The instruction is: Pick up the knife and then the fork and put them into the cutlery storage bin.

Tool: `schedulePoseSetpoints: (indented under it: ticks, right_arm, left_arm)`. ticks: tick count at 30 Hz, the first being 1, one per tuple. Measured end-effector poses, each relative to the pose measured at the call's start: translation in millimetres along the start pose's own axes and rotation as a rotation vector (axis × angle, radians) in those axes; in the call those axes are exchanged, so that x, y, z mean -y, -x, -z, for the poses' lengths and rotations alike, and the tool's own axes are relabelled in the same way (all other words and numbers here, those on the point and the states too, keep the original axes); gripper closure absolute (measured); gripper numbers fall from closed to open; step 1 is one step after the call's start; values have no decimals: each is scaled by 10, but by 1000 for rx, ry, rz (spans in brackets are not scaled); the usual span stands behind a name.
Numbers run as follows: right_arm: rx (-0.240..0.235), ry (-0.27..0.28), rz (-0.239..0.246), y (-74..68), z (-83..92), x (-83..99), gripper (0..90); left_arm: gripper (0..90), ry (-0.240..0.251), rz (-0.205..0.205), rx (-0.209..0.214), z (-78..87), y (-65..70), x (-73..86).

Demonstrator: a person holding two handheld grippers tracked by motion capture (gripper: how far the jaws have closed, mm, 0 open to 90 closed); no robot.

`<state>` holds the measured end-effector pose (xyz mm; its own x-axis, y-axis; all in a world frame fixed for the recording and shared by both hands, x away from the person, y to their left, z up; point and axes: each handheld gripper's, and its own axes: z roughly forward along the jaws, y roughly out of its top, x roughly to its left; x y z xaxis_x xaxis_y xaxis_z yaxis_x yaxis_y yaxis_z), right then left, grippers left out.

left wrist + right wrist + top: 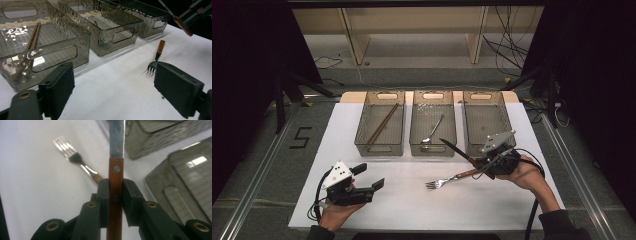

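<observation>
- Knife [455, 150] first: in the high view, the right gripper [478, 163] holds the knife by its brown wooden handle. The blade sticks out up and to the left, just in front of the middle bin [433, 123].
- Three see-through bins stand in a row at the far side of the white table [412, 200]. The left bin [380, 123] has chopsticks [382, 123] in it, the middle bin has a spoon [432, 130], and the right bin [488, 123] looks empty.
- A fork [447, 180] lies flat on the table, just below the knife. The left gripper [368, 180] waits at the near left, well apart from the fork.
- In the left gripper view, its two black jaws stand wide open with nothing between them. The fork [156, 58] lies ahead on the table, and the bin with chopsticks [31, 47] is close on the left.
- In the right gripper view, the jaws are pressed tight on the knife [116, 170] handle, and the shiny blade points straight up and away. The fork [75, 160] lies on the table beyond the jaws, with bin walls to the right.
- The step in hand seems to be sorting: the knife is picked up and likely goes into the empty right bin.
- The next move calls for swinging the knife over that bin's near wall, lowering it, then letting go.
- The long blade could bump a bin's wall on the way, so it needs lifting first.
</observation>
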<state>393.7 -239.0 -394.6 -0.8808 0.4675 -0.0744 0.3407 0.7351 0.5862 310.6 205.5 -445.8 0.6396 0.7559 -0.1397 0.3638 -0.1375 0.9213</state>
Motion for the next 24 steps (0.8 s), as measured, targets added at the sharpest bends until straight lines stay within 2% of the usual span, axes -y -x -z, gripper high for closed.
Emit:
schedulePoseSetpoints:
  ticks: [7,12,18,24]
  right_arm:
    - [46,45,-80,112,71,-13,771]
    - [52,71,-129,183,117,-32,771]
    - [72,96,-160,273,166,-69,771]
    - [99,120,-212,387,214,-128,771]
  left_arm:
    - [163,-1,1,-1,-8,-3,8]
    - [163,1,1,-1,-11,-3,12]
    - [163,6,4,-3,-14,-10,16]
    - [163,10,1,-5,-15,-7,16]
